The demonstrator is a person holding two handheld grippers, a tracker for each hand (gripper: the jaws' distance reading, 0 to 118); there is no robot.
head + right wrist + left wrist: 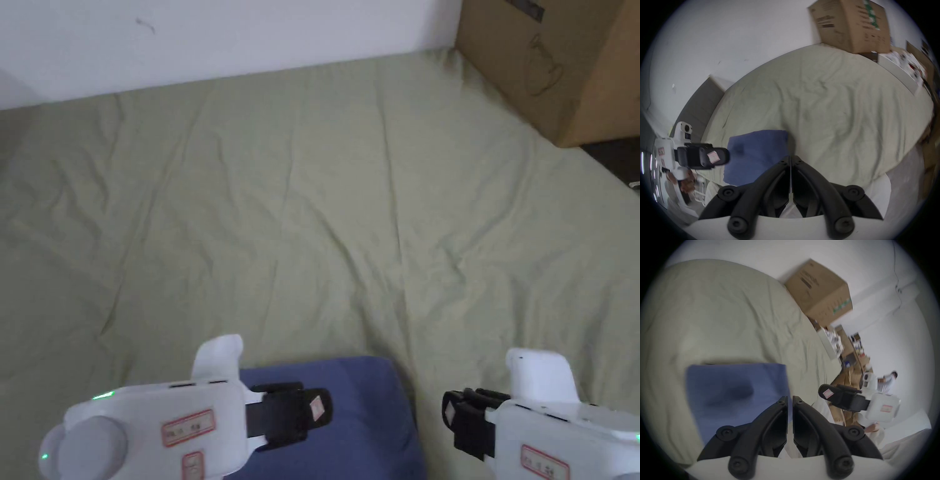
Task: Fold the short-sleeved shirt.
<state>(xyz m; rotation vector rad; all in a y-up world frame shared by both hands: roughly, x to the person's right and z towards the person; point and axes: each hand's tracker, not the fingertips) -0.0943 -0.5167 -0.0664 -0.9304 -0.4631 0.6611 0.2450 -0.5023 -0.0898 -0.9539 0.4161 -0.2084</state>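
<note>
Both grippers, left gripper and right gripper, have jaws closed on nothing above the folded blue shirt, whose near edge is cut off; bed sheet underneath.

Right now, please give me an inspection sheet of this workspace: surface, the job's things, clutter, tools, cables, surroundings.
Surface: green sheet, wrinkled, spread over the bed.
Job's things: blue shirt lies as a compact rectangle at the near edge of the sheet.
Clutter: cardboard box at the far right corner.
Tools: left tool over the shirt, jaws together, empty; right tool beside the shirt, jaws together, empty.
Cables: thin cable on the wall.
Surroundings: white wall; another person far off.
</note>
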